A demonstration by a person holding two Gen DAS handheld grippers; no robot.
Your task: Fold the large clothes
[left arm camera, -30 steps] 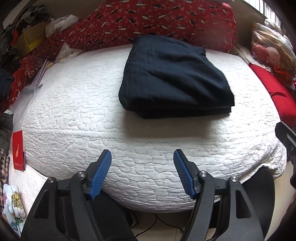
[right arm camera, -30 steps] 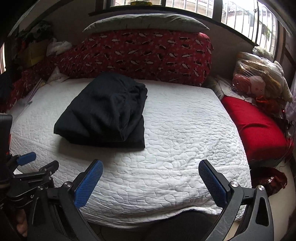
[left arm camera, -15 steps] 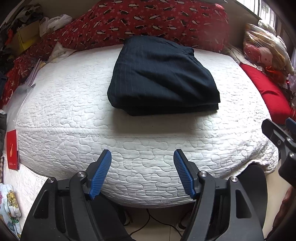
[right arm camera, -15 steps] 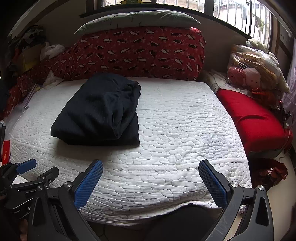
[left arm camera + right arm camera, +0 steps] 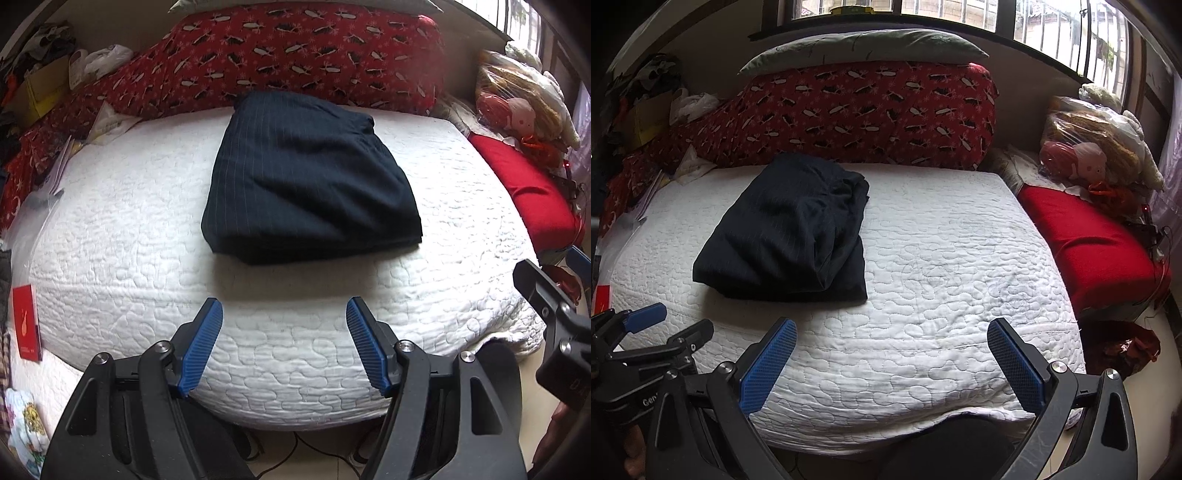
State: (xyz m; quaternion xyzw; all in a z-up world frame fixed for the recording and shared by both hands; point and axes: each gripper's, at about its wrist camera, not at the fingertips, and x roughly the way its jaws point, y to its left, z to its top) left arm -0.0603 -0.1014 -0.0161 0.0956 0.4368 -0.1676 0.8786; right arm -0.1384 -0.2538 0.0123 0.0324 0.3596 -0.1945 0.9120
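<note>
Navy pinstripe garment [image 5: 310, 181] lies folded in compact stack on white quilted mattress [image 5: 122, 221], mid-bed toward far edge. Left gripper [image 5: 284, 343] and right gripper [image 5: 892, 358] both spread wide, empty, off near edge. Fold looks finished.

The white quilted mattress [image 5: 942, 266] offers open surface from its centre out to 3 o'clock in the right wrist view, and a bare strip along the near edge at 6 o'clock. The folded dark navy pinstriped garment [image 5: 790, 236] blocks the area toward 10 o'clock. At 12 o'clock the long red patterned bolster [image 5: 849, 114] walls off the far side. The plain red cushion [image 5: 1089, 240] borders the mattress at 3 o'clock. In the left wrist view, loose white papers [image 5: 59, 173] crowd the 9 o'clock edge, beside a flat red booklet [image 5: 26, 322] lower down.
</note>
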